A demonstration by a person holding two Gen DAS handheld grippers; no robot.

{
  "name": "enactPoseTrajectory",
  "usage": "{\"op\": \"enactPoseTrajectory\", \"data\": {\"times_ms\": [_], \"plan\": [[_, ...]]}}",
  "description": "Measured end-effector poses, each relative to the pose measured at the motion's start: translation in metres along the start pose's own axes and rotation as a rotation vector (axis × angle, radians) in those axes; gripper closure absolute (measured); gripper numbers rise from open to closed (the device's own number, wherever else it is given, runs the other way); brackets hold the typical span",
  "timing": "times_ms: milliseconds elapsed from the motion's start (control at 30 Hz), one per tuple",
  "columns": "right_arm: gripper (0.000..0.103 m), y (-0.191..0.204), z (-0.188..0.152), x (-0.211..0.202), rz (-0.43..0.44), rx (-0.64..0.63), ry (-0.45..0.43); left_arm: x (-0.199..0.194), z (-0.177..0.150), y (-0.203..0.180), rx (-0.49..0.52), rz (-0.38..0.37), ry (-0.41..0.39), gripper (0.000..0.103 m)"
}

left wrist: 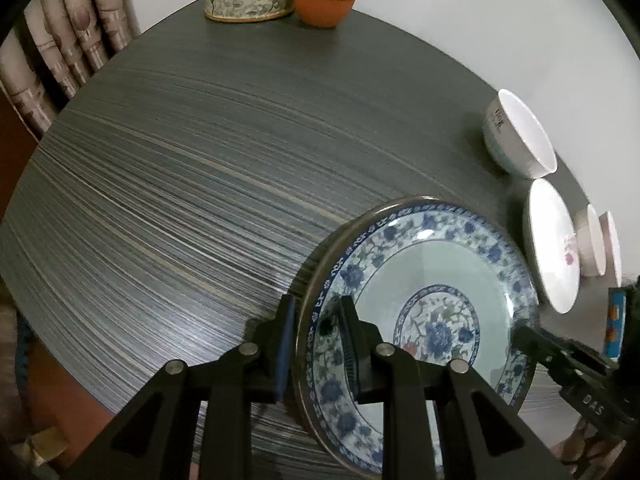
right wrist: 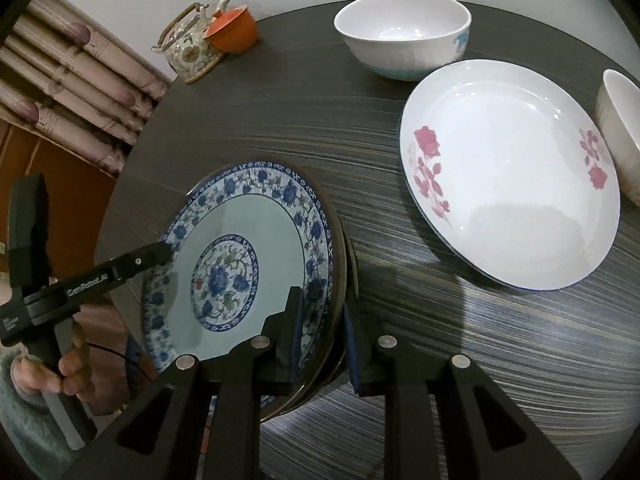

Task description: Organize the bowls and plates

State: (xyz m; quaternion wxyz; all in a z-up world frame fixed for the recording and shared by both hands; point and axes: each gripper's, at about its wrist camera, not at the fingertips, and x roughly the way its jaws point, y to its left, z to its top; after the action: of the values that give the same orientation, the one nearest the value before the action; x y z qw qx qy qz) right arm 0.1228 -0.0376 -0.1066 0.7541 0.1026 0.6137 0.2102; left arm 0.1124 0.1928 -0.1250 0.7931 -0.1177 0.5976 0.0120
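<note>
Nearest our lenses: left gripper, fingers narrowly parted and clamped across the rim of the blue floral plate, one pad outside the rim, the other on the patterned face. In the left wrist view the plate fills the 5 o'clock sector, lifted at a tilt above the dark striped table.

Right gripper: likewise closed narrowly on the same plate's opposite rim, one finger on the face, the other behind the edge; we see it in the left view entering from 4 o'clock. In the right wrist view the plate sits at 7 o'clock, with the left gripper's finger touching its far rim at 9 o'clock and a hand on that gripper's handle.

Further items, right view:
- rose plate, white with pink flowers, flat on the table at 2 o'clock, well apart from the held plate
- white bowl, upright at 12 o'clock, just beside the rose plate
- cream bowl, at 3 o'clock, partly cut off by the frame
- floral teapot and orange lidded cup, touching, at 11 o'clock near the table's edge
- curtain, at 10 o'clock beyond the table
</note>
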Motion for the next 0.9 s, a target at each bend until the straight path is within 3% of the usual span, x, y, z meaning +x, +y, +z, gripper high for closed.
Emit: {"op": "enactPoseTrajectory", "data": {"times_ms": [267,500,900], "plan": [[0.079,0.001,0.0,0.001,0.01,-0.003,-0.001,0.002,0.001,-0.008,0.009,0.022,-0.015,0.081],[0.066,0.002,-0.004,-0.003,0.013,-0.002,-0.006,-0.009,0.002,-0.028,0.029,0.048,-0.053,0.08],[0.065,-0.008,-0.009,-0.032,0.026,0.008,-0.069,-0.04,-0.003,-0.08,0.106,0.04,-0.136,0.077]]}}
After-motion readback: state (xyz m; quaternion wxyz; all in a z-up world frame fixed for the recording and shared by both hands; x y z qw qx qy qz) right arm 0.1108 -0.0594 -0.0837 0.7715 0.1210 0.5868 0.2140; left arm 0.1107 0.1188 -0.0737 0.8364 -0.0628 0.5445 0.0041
